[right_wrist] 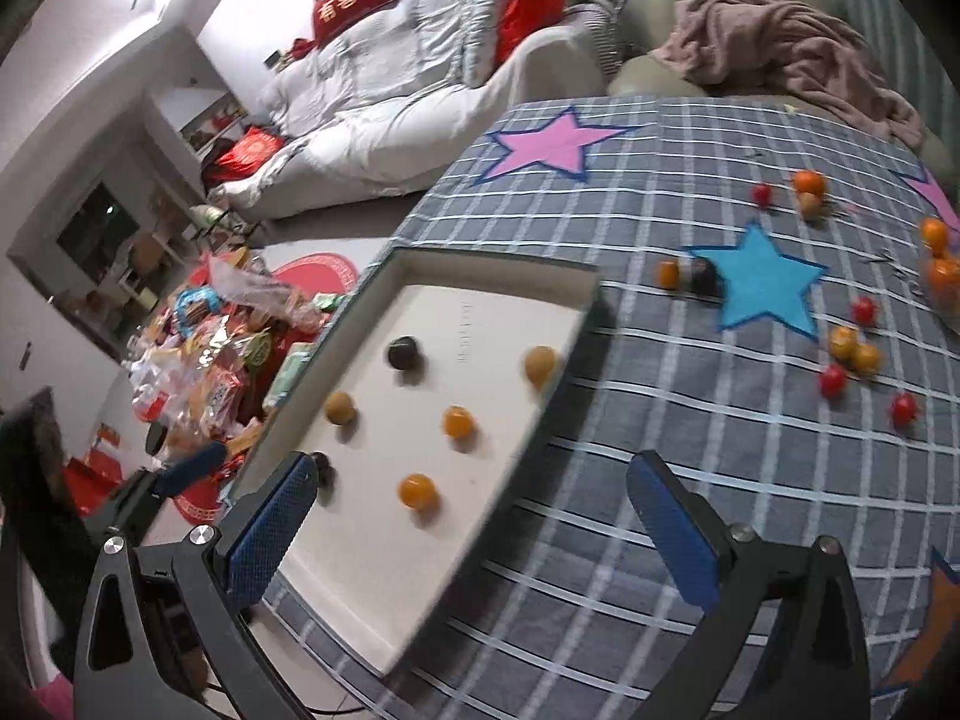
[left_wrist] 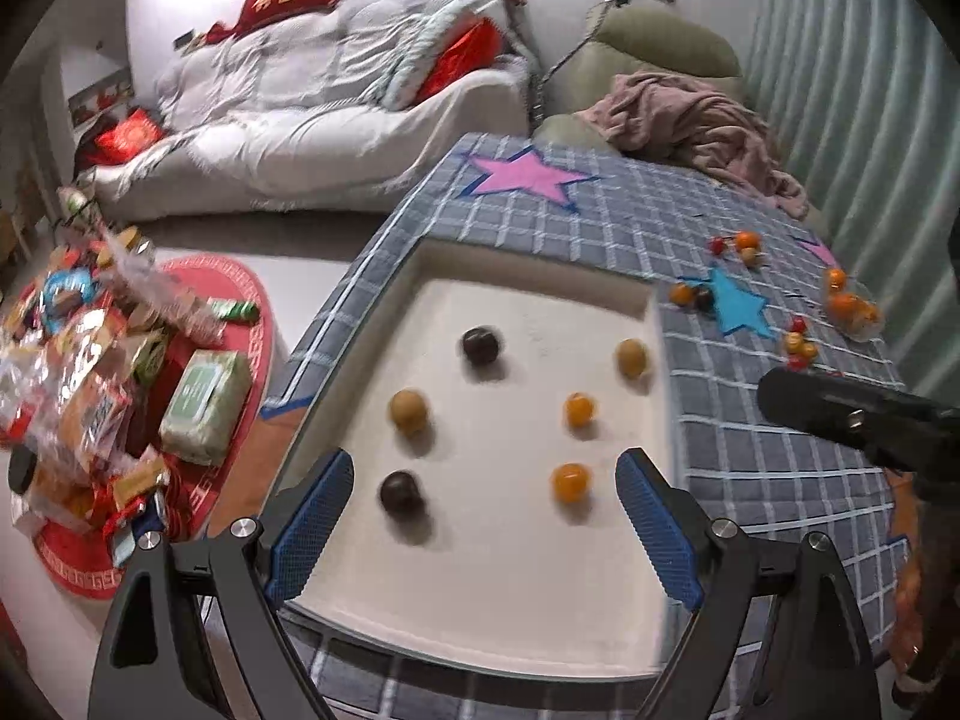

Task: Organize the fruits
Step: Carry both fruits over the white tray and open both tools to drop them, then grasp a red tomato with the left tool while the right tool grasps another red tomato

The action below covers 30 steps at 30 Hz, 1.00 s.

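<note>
Your tabletop [right_wrist: 630, 408] is covered by a grey checked cloth with pink and blue stars sewn on, and a white sofa [left_wrist: 312, 138] stands behind it. At the cloth's left side lies the shallow white tray [left_wrist: 510, 588], holding six small round fruits in two columns. In the left column sit a dark fruit [left_wrist: 480, 346] at the far end, a tan fruit [left_wrist: 408, 412] in the middle and another dark one [left_wrist: 401, 492] nearest you. In the right column sit a tan fruit [left_wrist: 632, 357], then an orange fruit [left_wrist: 580, 409], then a second orange fruit [left_wrist: 570, 483] closest to you.

Your left tongs [left_wrist: 483, 531] hang above the tray's near end with the blue pads spread wide and nothing between them; the near dark fruit and near orange fruit lie on the tray below, untouched. Your right tongs [right_wrist: 480, 534] are spread just as wide and empty, straddling the tray's right rim and the cloth.

The loose fruits [right_wrist: 852, 354] still lie scattered on the cloth to the right, around the blue star: orange, red, tan and dark ones, well apart from the tray.
</note>
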Available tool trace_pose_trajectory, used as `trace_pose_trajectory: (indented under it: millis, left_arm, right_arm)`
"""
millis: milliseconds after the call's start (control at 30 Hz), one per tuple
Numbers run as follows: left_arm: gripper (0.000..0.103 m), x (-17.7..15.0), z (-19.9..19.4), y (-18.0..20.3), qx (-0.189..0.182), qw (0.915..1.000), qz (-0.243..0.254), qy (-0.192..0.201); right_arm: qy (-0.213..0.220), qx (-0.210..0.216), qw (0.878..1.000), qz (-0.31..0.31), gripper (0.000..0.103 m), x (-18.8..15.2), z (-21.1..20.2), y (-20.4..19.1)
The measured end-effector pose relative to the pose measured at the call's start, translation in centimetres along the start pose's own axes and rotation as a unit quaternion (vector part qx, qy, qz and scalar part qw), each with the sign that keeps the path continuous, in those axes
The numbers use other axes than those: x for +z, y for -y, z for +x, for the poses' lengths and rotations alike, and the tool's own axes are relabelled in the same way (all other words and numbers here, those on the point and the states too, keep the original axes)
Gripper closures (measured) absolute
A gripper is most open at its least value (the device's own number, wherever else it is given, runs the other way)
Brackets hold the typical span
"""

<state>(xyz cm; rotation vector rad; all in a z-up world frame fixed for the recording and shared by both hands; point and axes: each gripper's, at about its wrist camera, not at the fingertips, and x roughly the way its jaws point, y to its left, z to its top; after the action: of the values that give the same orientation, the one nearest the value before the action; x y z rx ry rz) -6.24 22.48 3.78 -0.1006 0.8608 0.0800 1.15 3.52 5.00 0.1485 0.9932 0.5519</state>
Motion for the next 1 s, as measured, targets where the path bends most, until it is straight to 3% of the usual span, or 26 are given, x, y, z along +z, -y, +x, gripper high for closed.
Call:
trace_pose_trajectory:
  millis: [467,700,833,1000]
  left_arm:
    - [0.013,4.5,-3.4,10.3,-0.074,0.9948,0.067,0.019]
    - [0.013,7.8,-4.7,15.6,-0.092,0.9895,0.098,0.053]
    - [0.013,8.3,-2.6,18.4,-0.083,0.989,0.112,0.049]
    - [0.013,7.1,2.8,21.1,-0.073,0.9891,0.128,-0.001]
  right_arm:
    - [0.056,-0.079,0.993,0.073,0.0,-0.6,-9.2,12.7]
    - [0.086,-0.115,0.986,0.084,0.0,0.1,-12.5,16.8]
    - [0.078,-0.145,0.983,0.077,0.0,0.0,-12.0,18.9]
    - [0.055,-0.165,0.982,0.075,0.0,-1.2,-9.7,20.8]
